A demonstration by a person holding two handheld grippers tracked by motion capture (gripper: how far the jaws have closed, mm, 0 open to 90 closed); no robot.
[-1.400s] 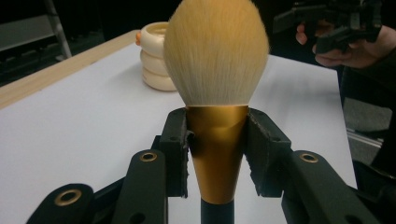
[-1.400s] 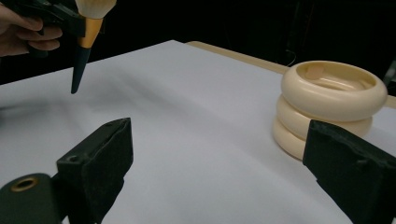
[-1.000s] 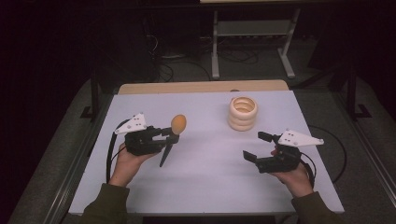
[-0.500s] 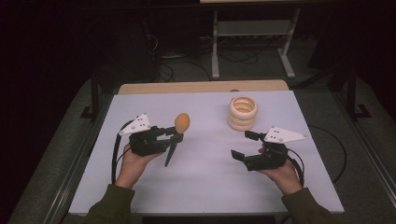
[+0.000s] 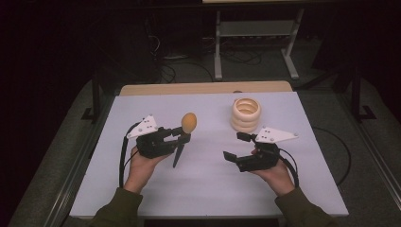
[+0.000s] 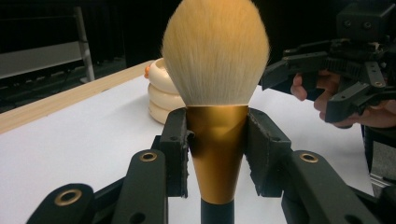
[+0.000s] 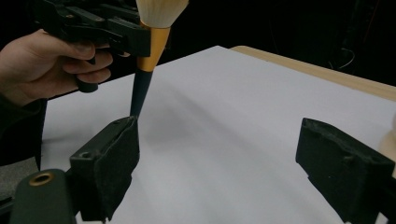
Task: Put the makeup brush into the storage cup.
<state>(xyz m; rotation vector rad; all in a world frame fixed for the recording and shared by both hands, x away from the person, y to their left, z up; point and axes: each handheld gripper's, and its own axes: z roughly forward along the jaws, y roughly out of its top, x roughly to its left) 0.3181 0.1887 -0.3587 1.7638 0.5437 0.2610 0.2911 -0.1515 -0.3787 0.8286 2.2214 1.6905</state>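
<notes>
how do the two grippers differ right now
The left gripper is shut on the makeup brush, clamping its gold ferrule with the bristles up; the right gripper stands open with nothing between its jaws, which have just been closing a little. Both are black, hand-held and hover over the white table.

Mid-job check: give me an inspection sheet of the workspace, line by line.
Surface: white table with a wooden far edge, bare around the hands.
Job's things: brush upright, bristles up, clamped at its gold collar; cream ringed holder stands at the far right, apart from both grippers.
Clutter: nothing seen.
Grippers: left gripper shut on brush; right gripper open, nothing between its jaws, which have just been closing a little.
Cables: one cable loops from the left gripper, another trails from the right; more lie on the floor behind.
Surroundings: dark room, metal stand beyond the table.
</notes>
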